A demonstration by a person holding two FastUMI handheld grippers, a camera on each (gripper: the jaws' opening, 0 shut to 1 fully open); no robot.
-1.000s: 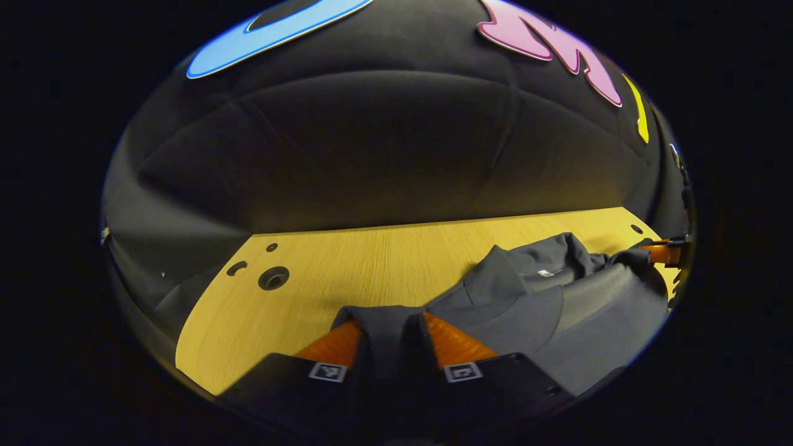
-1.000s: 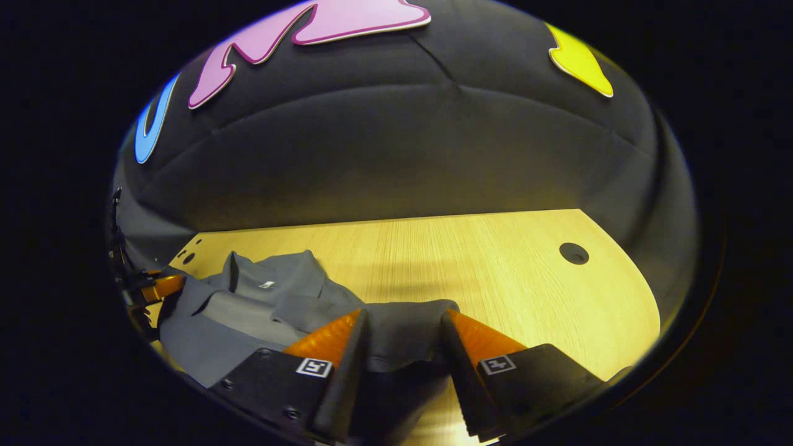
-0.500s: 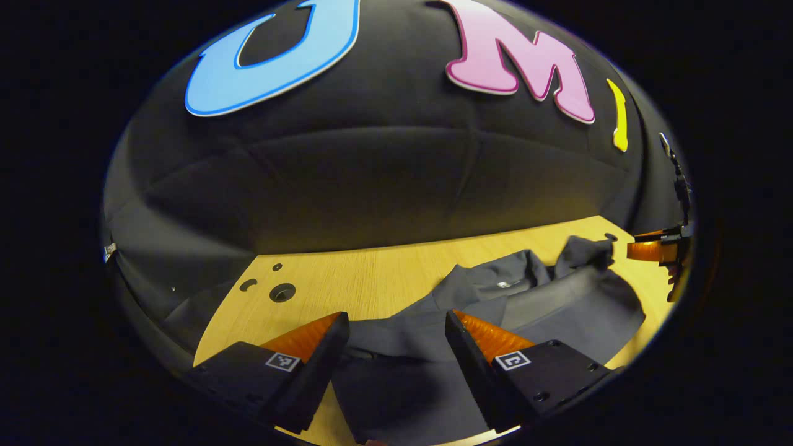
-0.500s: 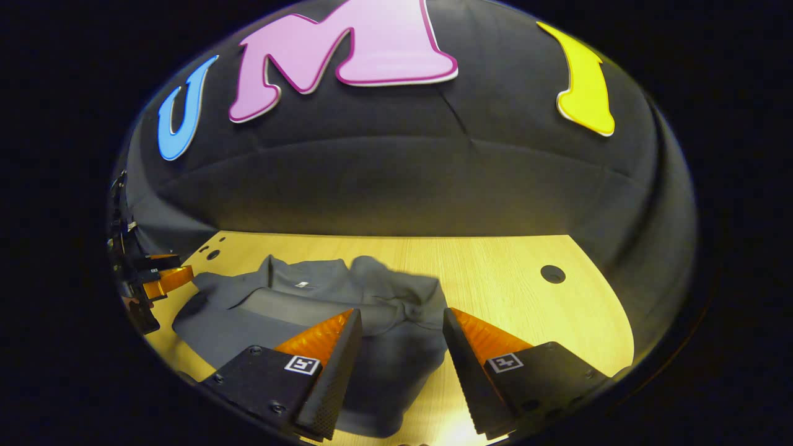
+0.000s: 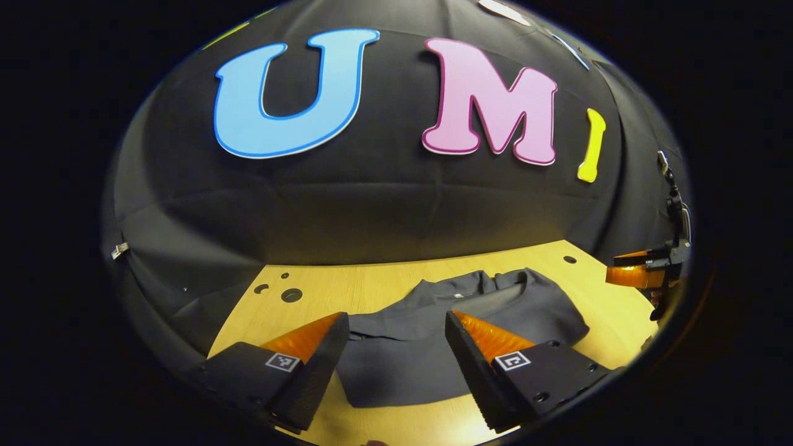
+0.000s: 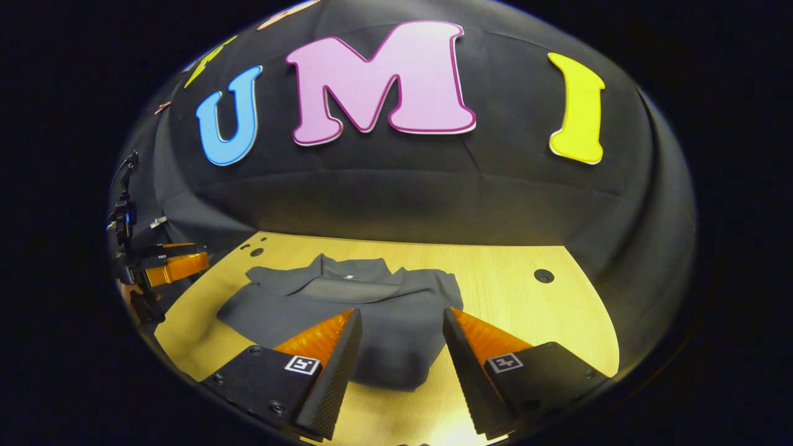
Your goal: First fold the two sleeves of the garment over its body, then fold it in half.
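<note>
A dark grey garment (image 5: pixel 471 313) lies folded in a compact bundle on the wooden table (image 5: pixel 372 288), collar toward the back wall. In the right gripper view the same garment (image 6: pixel 372 310) sits left of centre on the table (image 6: pixel 526 303). My left gripper (image 5: pixel 396 322) hangs open above the garment's near edge, nothing between its orange fingers. My right gripper (image 6: pixel 399 319) is also open, raised over the near edge of the cloth. The right gripper (image 5: pixel 638 272) also appears at the far right of the left gripper view, and the left gripper (image 6: pixel 167 266) at the far left of the right gripper view.
Round cable holes (image 5: pixel 291 295) pierce the table's back left corner, and another hole (image 6: pixel 544 275) lies at the back right. Bare wood surrounds the garment. The black cloth wall stands right behind the table.
Both grippers let go of the cloth, the left one opening, and drew back and up. The garment now lies flat and folded on the table.
</note>
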